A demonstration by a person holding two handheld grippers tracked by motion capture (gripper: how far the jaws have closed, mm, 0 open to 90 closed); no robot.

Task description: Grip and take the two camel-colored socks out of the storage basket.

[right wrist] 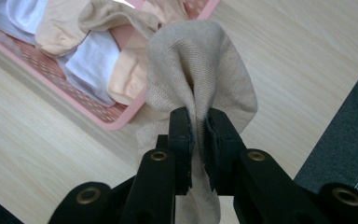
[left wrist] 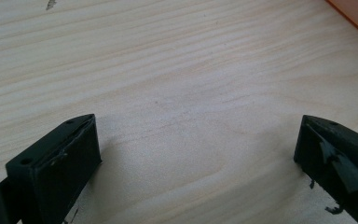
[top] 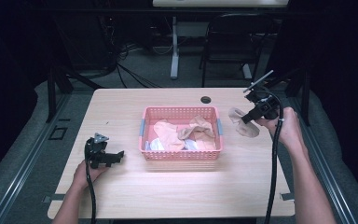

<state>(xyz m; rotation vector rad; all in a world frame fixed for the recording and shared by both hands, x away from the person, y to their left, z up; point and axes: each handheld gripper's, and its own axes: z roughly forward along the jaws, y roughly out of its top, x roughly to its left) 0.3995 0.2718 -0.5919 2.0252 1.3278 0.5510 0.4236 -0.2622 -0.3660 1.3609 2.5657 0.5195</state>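
Tongs on the left (top: 116, 156) rest on the surface (top: 121, 107) near its front left corner, jaws wide apart with bare wood between them in the left gripper view, holding nothing. In the middle stands a pink basket (top: 181, 154) with peach, beige and white garments heaped inside — one beige piece (top: 196, 125) rides up toward the back rim. To the right of the basket, the right tongs (top: 245, 119) are clamped on a beige sock (top: 245, 125); in the right gripper view the knit fabric (right wrist: 200, 65) bunches between the closed jaws and bulges beyond them, with the basket's corner (right wrist: 116, 122) just behind it. The sock hangs beside the basket's right wall, over the wood, not inside it.

Judging by this, the step is moving the sock clear of the basket. To do it well, keep the pinch firm, carry the sock low enough that its loose end drapes flat, and set it down on open wood — well apart from the basket — before letting go.
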